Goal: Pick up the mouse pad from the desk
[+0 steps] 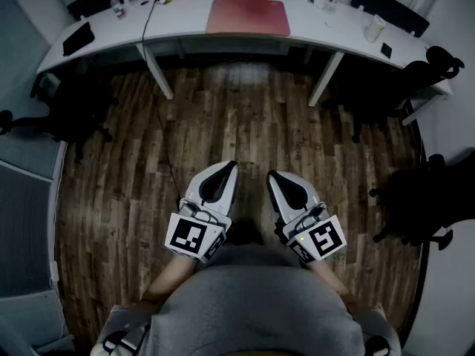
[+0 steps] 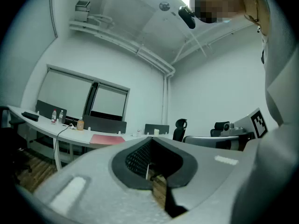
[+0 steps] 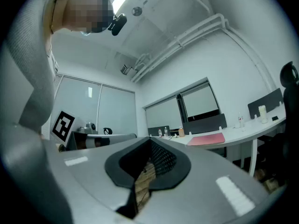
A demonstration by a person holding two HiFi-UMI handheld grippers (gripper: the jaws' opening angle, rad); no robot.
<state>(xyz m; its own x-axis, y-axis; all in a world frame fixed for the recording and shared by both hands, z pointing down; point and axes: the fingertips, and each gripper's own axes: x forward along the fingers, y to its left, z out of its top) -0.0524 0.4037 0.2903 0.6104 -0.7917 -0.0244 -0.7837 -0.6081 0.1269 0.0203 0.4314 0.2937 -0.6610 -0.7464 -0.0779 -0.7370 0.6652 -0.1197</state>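
The red mouse pad (image 1: 248,16) lies flat on the long white desk (image 1: 185,28) at the far side of the room. It also shows as a thin red strip in the left gripper view (image 2: 107,139) and the right gripper view (image 3: 206,138). My left gripper (image 1: 229,167) and right gripper (image 1: 272,176) are held side by side close to my body over the wooden floor, far from the desk. Both are shut with nothing between their jaws.
A dark keyboard (image 1: 78,38), bottles (image 1: 117,6) and a cable (image 1: 148,15) sit on the desk's left part, a white cup (image 1: 375,28) on its right. Black office chairs (image 1: 415,199) stand at the right, another at the left (image 1: 70,117). Desk legs (image 1: 158,73) reach the wooden floor.
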